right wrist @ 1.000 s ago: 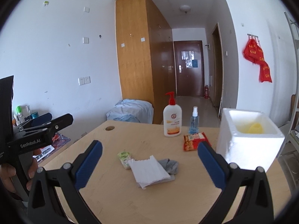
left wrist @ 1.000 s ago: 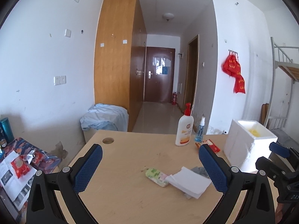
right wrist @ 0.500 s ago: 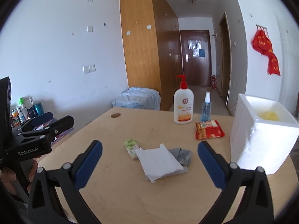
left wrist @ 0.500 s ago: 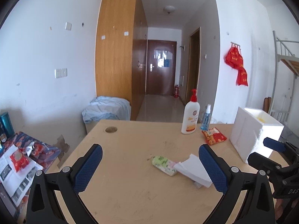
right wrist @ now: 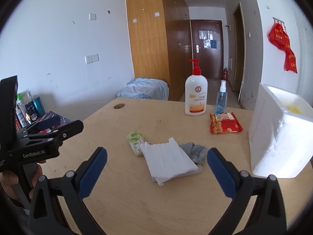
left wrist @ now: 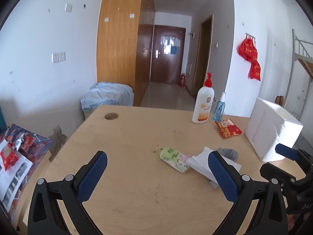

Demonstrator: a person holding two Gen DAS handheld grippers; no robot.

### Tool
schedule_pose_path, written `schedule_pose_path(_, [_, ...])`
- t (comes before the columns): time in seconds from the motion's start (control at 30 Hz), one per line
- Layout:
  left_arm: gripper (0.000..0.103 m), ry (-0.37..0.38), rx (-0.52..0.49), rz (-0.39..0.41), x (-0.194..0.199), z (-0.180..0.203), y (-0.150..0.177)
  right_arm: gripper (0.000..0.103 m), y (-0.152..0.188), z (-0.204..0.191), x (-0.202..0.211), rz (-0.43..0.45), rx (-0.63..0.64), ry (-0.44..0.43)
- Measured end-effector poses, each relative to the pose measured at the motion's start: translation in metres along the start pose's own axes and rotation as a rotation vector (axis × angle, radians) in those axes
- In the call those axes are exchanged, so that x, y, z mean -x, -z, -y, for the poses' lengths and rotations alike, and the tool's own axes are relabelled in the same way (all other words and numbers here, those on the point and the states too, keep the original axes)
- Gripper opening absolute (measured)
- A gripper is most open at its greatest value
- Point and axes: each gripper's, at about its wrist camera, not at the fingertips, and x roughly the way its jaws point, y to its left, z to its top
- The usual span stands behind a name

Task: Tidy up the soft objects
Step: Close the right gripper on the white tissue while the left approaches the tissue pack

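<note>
- The left gripper (left wrist: 157, 173) hangs over the near part of the wooden table (left wrist: 127, 137), its blue-padded jaws spread wide and holding nothing; bare tabletop lies beneath it and out to the table's left edge.
- The right gripper (right wrist: 156, 167) is also spread wide and empty, above the near edge, with the white folded cloth (right wrist: 168, 157) lying between its fingers in view.
- A grey sock (right wrist: 195, 151) touches the cloth's right side; a green tissue pack (right wrist: 136, 140) touches its left.
- A white foam box (right wrist: 273, 135), rough-walled, stands at the right edge, open-topped.
- At the far side stand a pump bottle (right wrist: 196, 96), a small spray bottle (right wrist: 221, 99) and a red snack packet (right wrist: 225, 125).
- "GenRobot.AI" reads on the left gripper's body in the right wrist view.
</note>
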Motion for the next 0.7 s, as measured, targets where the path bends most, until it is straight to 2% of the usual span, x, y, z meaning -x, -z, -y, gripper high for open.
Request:
schedule_pose_path(0.53, [0.103, 0.062, -0.004, -0.133, -0.065, 0.003, -0.004, 0.103, 0.002, 0.002, -0.049, -0.111, 0.032, -0.012])
schedule_pose_path(0.7, [0.103, 0.067, -0.005, -0.156, -0.084, 0.003, -0.008, 0.099, 0.005, 0.002, -0.062, -0.138, 0.042, -0.024])
